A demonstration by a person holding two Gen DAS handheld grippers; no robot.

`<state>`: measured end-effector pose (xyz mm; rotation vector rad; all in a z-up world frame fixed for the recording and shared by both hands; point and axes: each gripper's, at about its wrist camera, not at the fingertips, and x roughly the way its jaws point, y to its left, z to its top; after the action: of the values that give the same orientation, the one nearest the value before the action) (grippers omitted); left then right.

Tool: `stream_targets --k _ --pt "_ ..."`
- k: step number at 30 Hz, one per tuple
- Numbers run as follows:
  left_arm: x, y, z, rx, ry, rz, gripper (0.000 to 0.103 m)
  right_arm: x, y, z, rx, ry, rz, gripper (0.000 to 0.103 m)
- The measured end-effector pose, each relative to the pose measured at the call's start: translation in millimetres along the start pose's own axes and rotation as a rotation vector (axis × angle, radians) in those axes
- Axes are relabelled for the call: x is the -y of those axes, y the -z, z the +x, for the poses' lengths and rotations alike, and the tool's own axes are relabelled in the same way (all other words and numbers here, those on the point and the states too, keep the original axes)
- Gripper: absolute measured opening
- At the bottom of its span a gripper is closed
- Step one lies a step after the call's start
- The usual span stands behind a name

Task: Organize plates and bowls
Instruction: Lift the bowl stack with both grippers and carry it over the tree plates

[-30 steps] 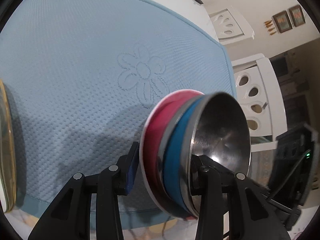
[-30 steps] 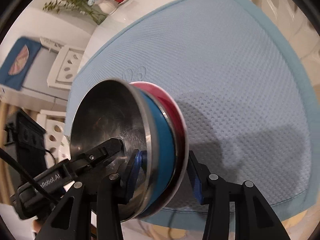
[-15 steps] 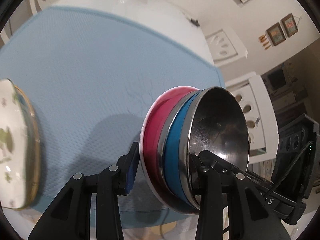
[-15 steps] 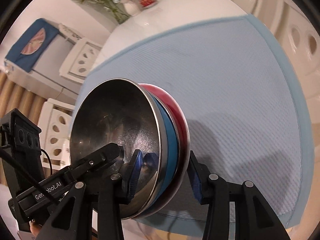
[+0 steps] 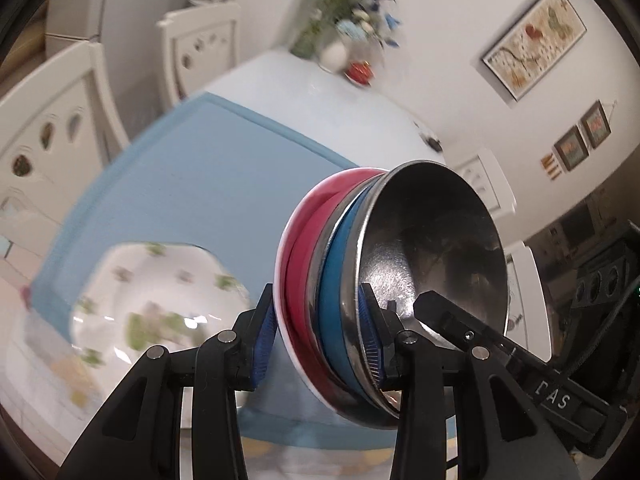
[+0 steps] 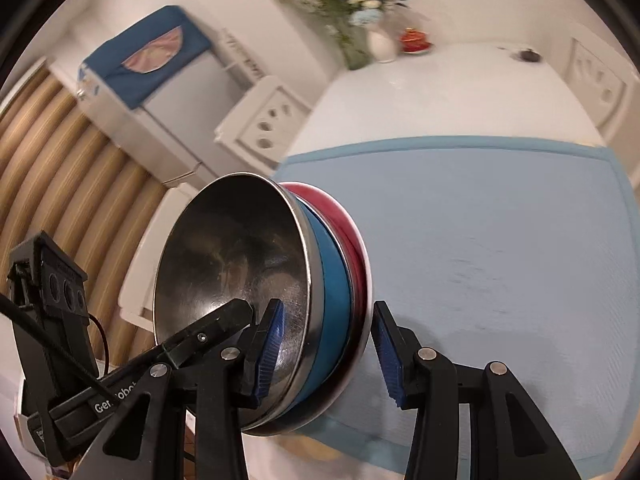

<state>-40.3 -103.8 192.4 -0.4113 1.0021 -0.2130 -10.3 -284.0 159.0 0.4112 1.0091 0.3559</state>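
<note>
two claws, one stack of bowls

i have a stack of bowls [image 5: 384, 292] up in the air, and both claws share it. it fills the middle of both views. the stack has a shiny metal bowl [image 5: 436, 240] on the open side, then a blue bowl [image 5: 334, 288], then a red bowl [image 5: 300, 248] with a white edge at the back.

my left claw [image 5: 316, 336] pinches the stack across its rims, one blue pad on the red side and one inside the metal bowl. my right claw [image 6: 328, 344] straddles the same rims from the other side. its left pad presses inside the metal bowl. its right pad sits just beside the red bowl, and i cannot tell if it touches.

i think i hold it with two claws because nested bowls can slip apart, and a grip on each side keeps them together.

the blue mat [image 6: 500, 240] lies under the stack. a white plate with green flowers [image 5: 160, 300] sits blurry in the lower left of the left view. i think the bowls go down near it next.
</note>
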Motion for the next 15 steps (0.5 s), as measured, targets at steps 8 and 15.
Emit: stream_targets --k 8,15 --pt "-76.9 9.8 -8.3 -0.065 -0.046 -0.028 0.035 -75.4 26.8 63.7 -0.069 -0.009 0.012 0.044" --pt "-126.7 22.4 12.8 -0.186 -0.023 -0.038 0.035 -89.3 57.4 100.4 -0.133 0.047 0.075 0.044"
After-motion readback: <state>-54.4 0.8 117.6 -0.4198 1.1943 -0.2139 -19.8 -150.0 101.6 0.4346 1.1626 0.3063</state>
